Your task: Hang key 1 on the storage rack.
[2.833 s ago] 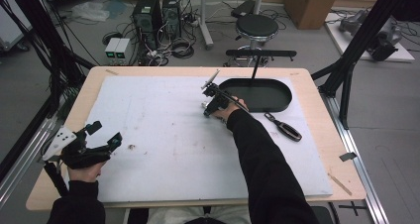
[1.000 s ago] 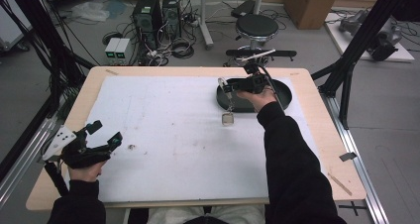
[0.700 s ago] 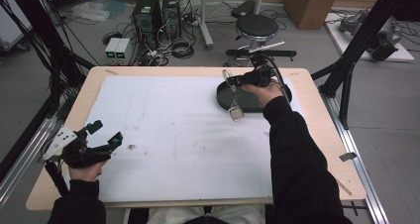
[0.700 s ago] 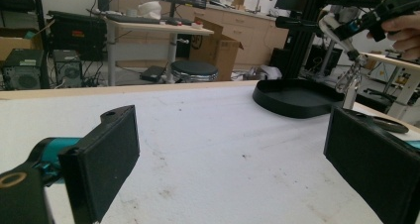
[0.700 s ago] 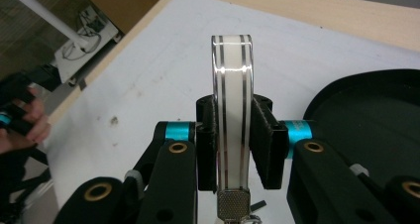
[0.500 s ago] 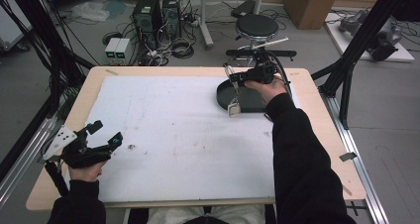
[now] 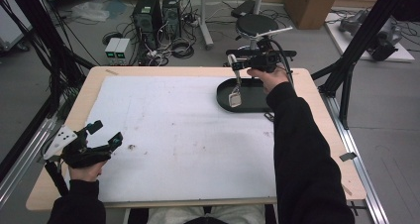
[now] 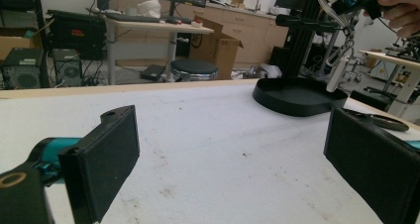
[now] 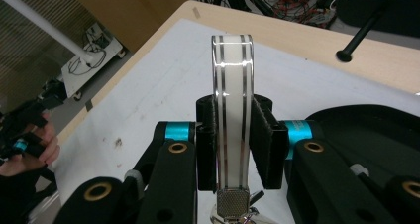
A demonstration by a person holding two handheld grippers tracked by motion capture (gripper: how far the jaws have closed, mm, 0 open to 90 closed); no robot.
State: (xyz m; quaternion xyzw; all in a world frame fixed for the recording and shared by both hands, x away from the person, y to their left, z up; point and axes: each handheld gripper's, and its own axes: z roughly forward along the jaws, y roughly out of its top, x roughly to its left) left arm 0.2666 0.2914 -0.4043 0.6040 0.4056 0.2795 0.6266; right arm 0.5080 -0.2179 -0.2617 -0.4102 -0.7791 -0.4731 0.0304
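Update: right gripper (image 7: pixel 237 64) has gone from low on the mat at the tray's 9 o'clock edge to up in the air over the tray's (image 7: pixel 257 101) 12 o'clock rim. The tray sits at about 1 o'clock on the table. Jaws are clamped flat on the carabiner (image 9: pixel 232 110), one pad on each side, and the grip looks square in the right gripper view. The white fob (image 7: pixel 234 99) hangs off it on a short chain, dangling over the tray's left half and clear of the floor of it. In the left gripper view the fob (image 8: pixel 336 73) is visibly above the tray (image 8: pixel 292 97) wall.

Left gripper (image 7: pixel 105 132) hasn't budged: parked at 8 o'clock, jaws wide apart, nothing between them.

My read: pick is done, lift is done, and this is the carry phase. Likely next is lower and release into the tray. Watch the fob swing.
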